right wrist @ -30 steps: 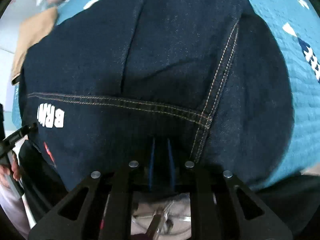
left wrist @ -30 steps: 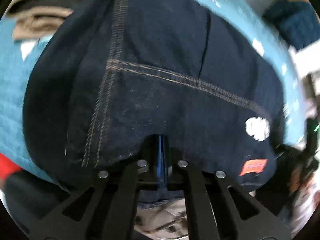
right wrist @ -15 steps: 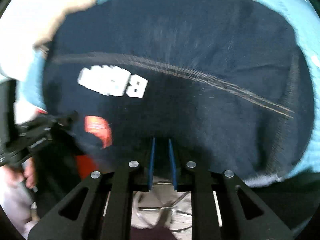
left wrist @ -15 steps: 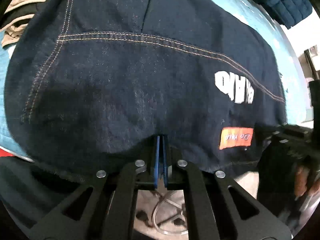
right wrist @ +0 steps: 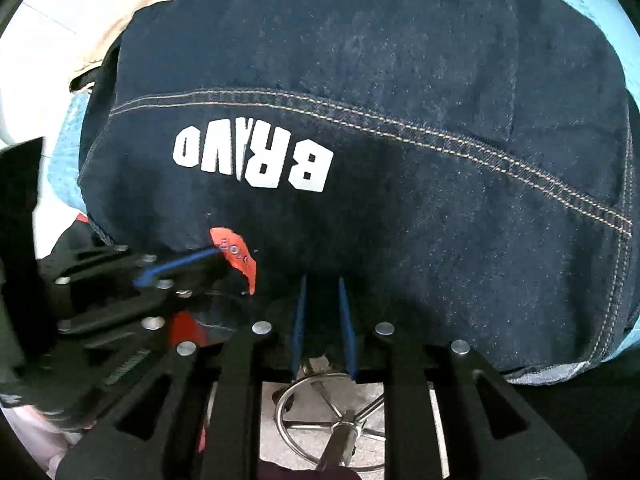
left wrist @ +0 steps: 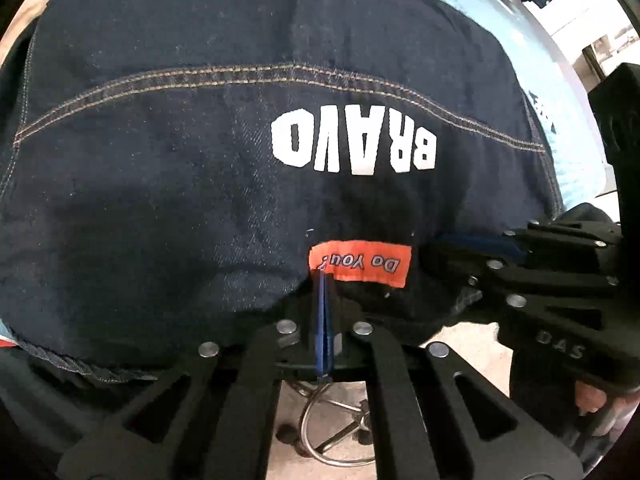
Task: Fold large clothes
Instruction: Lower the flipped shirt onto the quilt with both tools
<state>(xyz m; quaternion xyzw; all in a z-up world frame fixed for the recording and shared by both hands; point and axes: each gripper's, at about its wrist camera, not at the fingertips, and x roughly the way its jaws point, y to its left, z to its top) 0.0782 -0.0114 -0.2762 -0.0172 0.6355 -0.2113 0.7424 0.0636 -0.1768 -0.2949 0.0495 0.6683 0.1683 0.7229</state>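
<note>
A dark navy denim garment [left wrist: 248, 168] with tan double stitching, white "BRAVO" lettering [left wrist: 354, 144] and an orange "Do you?" patch [left wrist: 362, 264] lies spread on a light blue quilted cover [right wrist: 624, 32], its near edge hanging off the side. The left gripper [left wrist: 323, 280] has its 2 blue pads pressed together, pinching that edge at the patch. The right gripper [right wrist: 322, 284], just beside it, pinches the same thick edge with pads slightly apart. Below shows a chrome stool base [right wrist: 340, 420].

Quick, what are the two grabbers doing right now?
Left gripper: shut, fingers at the denim garment edge by the orange label.
Right gripper: slightly open; whether it grips cannot be told.
</note>
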